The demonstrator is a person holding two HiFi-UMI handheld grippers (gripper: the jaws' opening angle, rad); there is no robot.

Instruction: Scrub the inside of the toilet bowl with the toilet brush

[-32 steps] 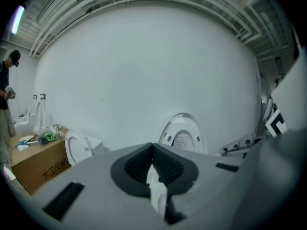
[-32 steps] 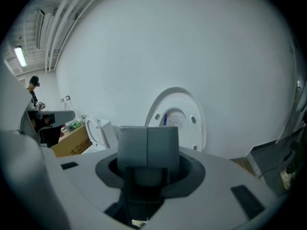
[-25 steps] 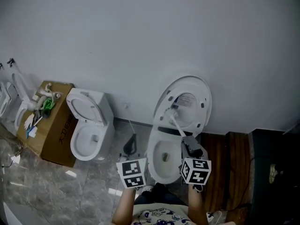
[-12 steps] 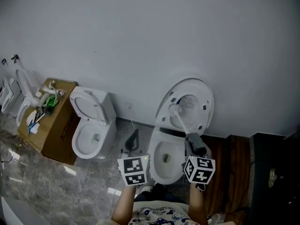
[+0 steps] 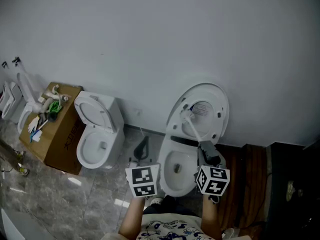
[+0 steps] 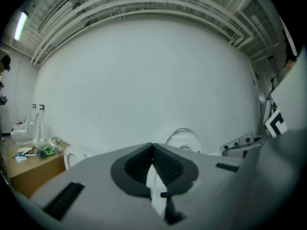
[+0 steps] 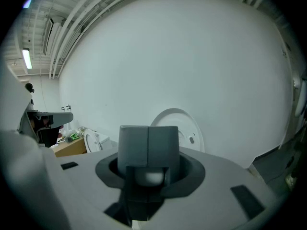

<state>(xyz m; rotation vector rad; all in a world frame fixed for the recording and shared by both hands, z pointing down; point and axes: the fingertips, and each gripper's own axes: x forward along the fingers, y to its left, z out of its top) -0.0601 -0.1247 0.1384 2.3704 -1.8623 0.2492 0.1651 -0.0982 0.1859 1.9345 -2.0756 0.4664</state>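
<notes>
In the head view the white toilet (image 5: 176, 170) stands against the wall with its lid (image 5: 202, 111) raised. My right gripper (image 5: 204, 150) hovers over the right side of the bowl, shut on the white handle of the toilet brush (image 5: 192, 129). The brush slants up and left, with its head (image 5: 186, 115) at the lid, above the bowl. In the right gripper view the handle's rounded end (image 7: 152, 178) sits between the closed fingers. My left gripper (image 5: 143, 148) is left of the bowl, jaws shut on nothing, pads (image 6: 163, 164) pressed together.
A second white toilet (image 5: 97, 136) with its lid up stands to the left. Beside it is a cardboard box (image 5: 60, 134) with small items on top. Dark wooden boards (image 5: 250, 176) and a dark unit (image 5: 295, 184) lie to the right.
The brush and both grippers have hardly moved against the toilet. The head view has shifted slightly up and to the left.
</notes>
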